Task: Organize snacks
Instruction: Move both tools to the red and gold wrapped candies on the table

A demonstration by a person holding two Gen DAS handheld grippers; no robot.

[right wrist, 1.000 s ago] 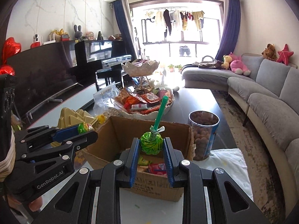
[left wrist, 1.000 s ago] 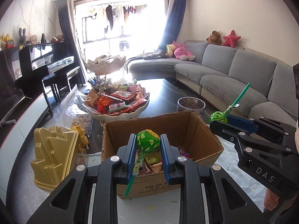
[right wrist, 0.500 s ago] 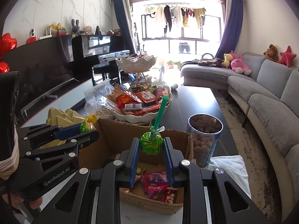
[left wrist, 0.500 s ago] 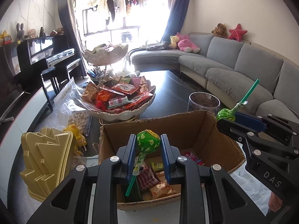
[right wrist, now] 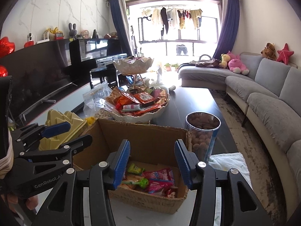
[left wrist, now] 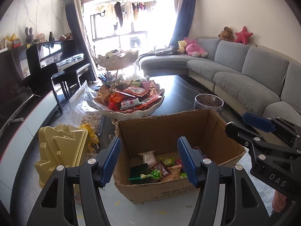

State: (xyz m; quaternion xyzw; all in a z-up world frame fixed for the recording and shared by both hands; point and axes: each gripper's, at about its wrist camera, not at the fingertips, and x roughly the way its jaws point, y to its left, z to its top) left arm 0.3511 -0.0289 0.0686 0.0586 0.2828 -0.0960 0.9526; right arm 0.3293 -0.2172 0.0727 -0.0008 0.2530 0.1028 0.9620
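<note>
Both grippers hang above the cardboard box (left wrist: 169, 131), each with its blue-padded fingers spread wide and nothing between them. The left gripper (left wrist: 148, 160) frames the near left part of the box; below and between its fingers, on the box floor, lies a green lollipop (left wrist: 155, 173) with its green stick pointing left, resting among wrapped snacks, clear of both pads. The right gripper (right wrist: 152, 163) hovers over the same box (right wrist: 143, 133); a second green lollipop (right wrist: 143, 182) lies on the packets beneath the gap, nearer its left finger, touching neither. Beyond the box, further along the dark table (left wrist: 178, 92), stands a white scalloped bowl (left wrist: 131, 113) heaped with red and orange snack packets, and to the right a clear jar (right wrist: 202, 131) of round brown snacks.
</note>
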